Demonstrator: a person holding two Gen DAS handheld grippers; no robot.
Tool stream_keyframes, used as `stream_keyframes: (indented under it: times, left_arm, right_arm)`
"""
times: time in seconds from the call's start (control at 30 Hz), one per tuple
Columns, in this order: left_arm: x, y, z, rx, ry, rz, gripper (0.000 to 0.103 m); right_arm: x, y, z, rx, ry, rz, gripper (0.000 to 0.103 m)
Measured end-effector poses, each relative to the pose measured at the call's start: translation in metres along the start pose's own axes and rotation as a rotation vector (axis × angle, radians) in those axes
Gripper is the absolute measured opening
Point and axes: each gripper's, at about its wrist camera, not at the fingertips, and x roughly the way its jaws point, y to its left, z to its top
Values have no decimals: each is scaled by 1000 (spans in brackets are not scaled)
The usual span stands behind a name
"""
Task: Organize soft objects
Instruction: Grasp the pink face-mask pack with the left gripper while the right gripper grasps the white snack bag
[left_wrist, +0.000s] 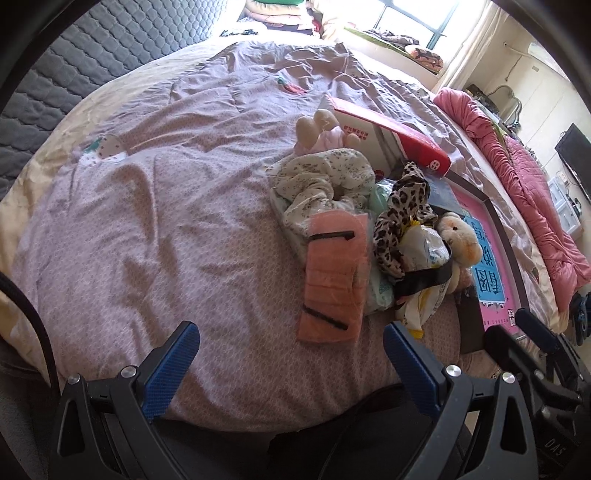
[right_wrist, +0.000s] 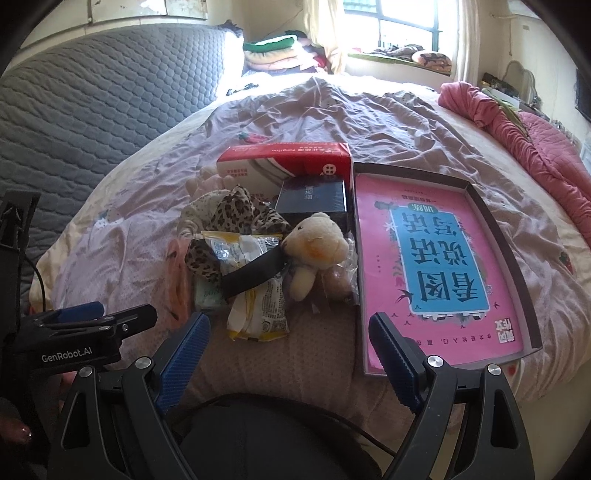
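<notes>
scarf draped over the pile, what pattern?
Leopard print, brown and black spots on cream: the scarf shows best in the left wrist view.

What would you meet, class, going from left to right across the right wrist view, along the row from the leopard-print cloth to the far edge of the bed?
Leopard-print cloth → teddy bear → pink book in its tray → pink quilt.

A cream teddy bear (right_wrist: 314, 243), leopard-print cloth (right_wrist: 236, 214) and floral garment (left_wrist: 321, 181) lie heaped on the bed.
</notes>
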Motion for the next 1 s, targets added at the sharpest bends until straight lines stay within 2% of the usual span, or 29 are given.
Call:
stream_keyframes:
  times: [0.13, 0.27, 0.43, 0.77, 0.9, 0.97, 1.0]
  left_arm:
    - [15, -4, 8, 10, 14, -55, 95]
    - [29, -2, 12, -5, 41, -110, 84]
    - [42, 2, 18, -26, 57, -174, 75]
    - [53, 8, 22, -27, 80, -297, 47]
    - [52, 12, 22, -27, 82, -330, 45]
    - [51, 14, 22, -21, 80, -341, 45]
    - [50, 14, 21, -21, 80, -348, 45]
  right_arm:
    - [13, 2, 3, -7, 38, 11, 89]
    - [24, 2, 6, -3, 64, 21, 89]
    - [34, -2, 12, 37, 60, 37, 89]
    - [53, 7, 19, 14, 62, 43, 88]
    - [62, 8, 21, 10, 80, 55, 86]
    - [65, 9, 23, 9, 87, 61, 79]
    - [67, 10, 23, 9, 89, 65, 78]
